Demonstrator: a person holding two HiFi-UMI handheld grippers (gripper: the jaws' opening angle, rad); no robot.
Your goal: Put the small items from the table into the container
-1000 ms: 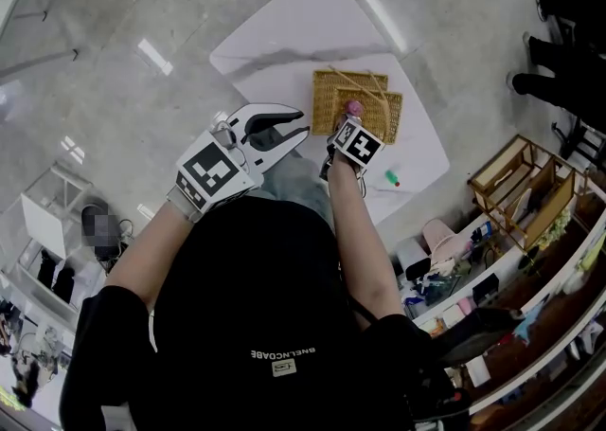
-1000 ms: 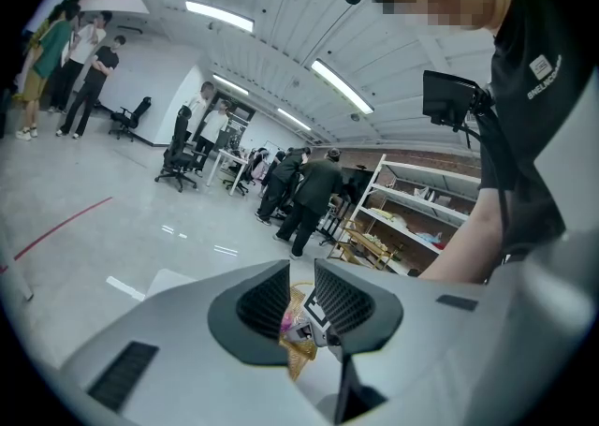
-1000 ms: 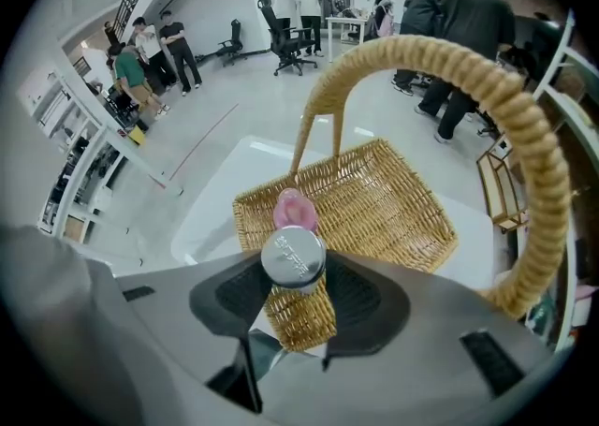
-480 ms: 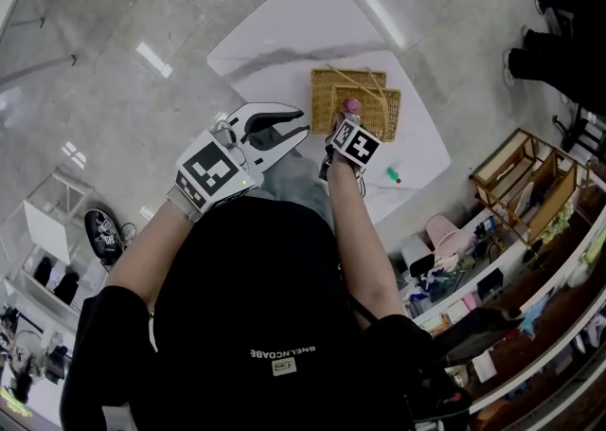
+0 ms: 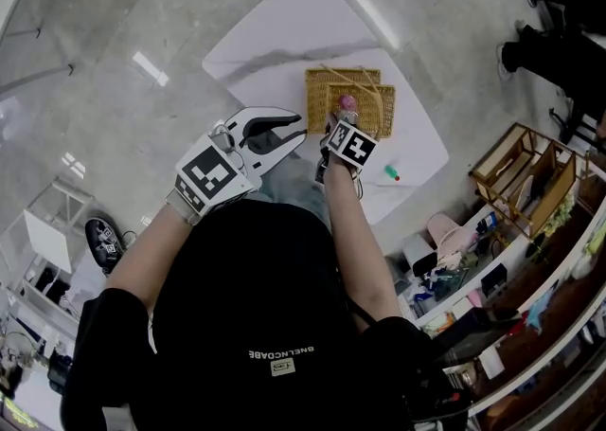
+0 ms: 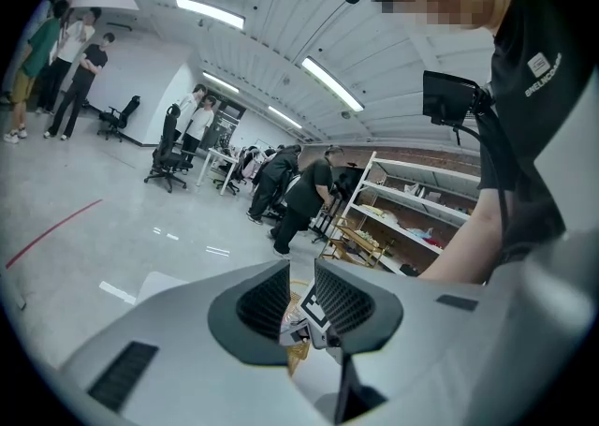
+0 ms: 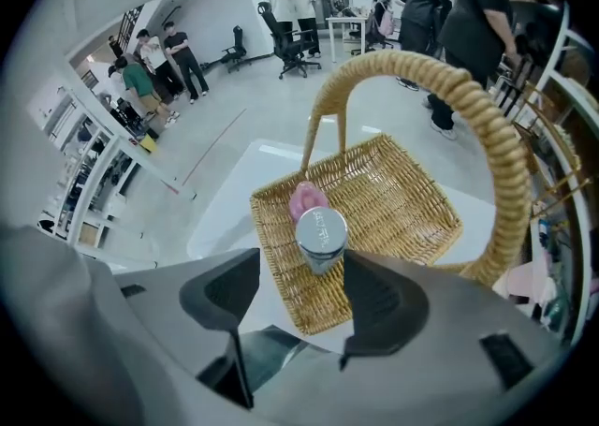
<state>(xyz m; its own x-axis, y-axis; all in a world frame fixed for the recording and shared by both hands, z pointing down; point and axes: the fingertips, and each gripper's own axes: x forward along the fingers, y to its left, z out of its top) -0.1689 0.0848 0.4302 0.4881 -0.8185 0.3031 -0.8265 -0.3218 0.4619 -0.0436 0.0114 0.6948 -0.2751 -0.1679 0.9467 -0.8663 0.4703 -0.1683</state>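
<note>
A wicker basket (image 7: 393, 195) with a hoop handle (image 7: 468, 96) stands on the white table (image 5: 284, 26). My right gripper (image 7: 301, 272) points steeply down over the basket's near corner. Its jaws are opening and its pads touch nothing. Just beyond the jaws, over the basket floor, is a small bottle with a silver cap (image 7: 321, 235), and a pink item (image 7: 305, 199) lies behind it. In the head view the pink item (image 5: 347, 101) shows just past the right gripper (image 5: 337, 122). My left gripper (image 5: 303, 126) hovers left of the basket (image 5: 327, 88), empty, with a narrow gap between its jaws (image 6: 301, 298).
A small green and red item (image 5: 392, 172) lies on the table to the right of my right arm. Wooden racks and shelves (image 5: 516, 183) stand on the floor beyond the table's right edge. Several people stand further off.
Both hands keep their places above the table; only the head view has drifted slightly.
</note>
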